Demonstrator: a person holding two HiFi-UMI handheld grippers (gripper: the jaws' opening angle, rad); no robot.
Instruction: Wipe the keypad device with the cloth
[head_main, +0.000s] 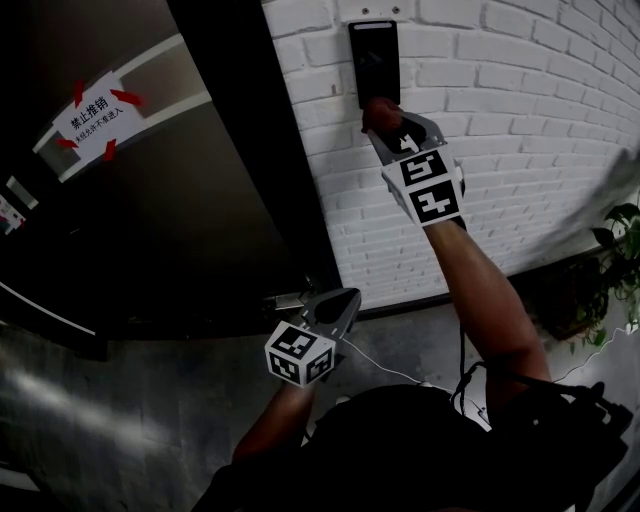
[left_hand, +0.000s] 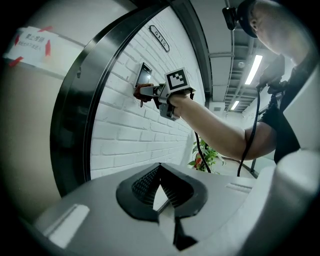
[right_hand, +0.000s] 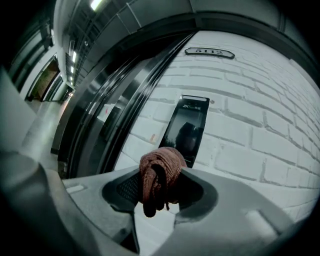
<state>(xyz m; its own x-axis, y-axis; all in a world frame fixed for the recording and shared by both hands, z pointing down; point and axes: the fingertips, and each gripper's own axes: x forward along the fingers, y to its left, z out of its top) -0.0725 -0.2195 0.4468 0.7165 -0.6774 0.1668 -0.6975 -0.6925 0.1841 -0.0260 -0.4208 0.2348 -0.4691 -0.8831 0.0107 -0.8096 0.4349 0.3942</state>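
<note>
The black keypad device (head_main: 373, 60) hangs on the white brick wall (head_main: 520, 130); it also shows as a glossy dark panel (right_hand: 186, 129) and, far off, small (left_hand: 144, 75). My right gripper (head_main: 384, 122) is raised to the device's lower edge, shut on a bunched reddish-brown cloth (right_hand: 159, 176), also visible as a small red wad (head_main: 378, 110) (left_hand: 143, 91). Whether the cloth touches the device I cannot tell. My left gripper (head_main: 340, 305) hangs low near the wall's foot, jaws shut and empty (left_hand: 161, 192).
A dark metal door (head_main: 150, 200) with a white sign with red arrows (head_main: 95, 115) stands left of the wall. A potted green plant (head_main: 625, 250) sits at the right on the floor. A cable (head_main: 385, 370) trails on the grey floor.
</note>
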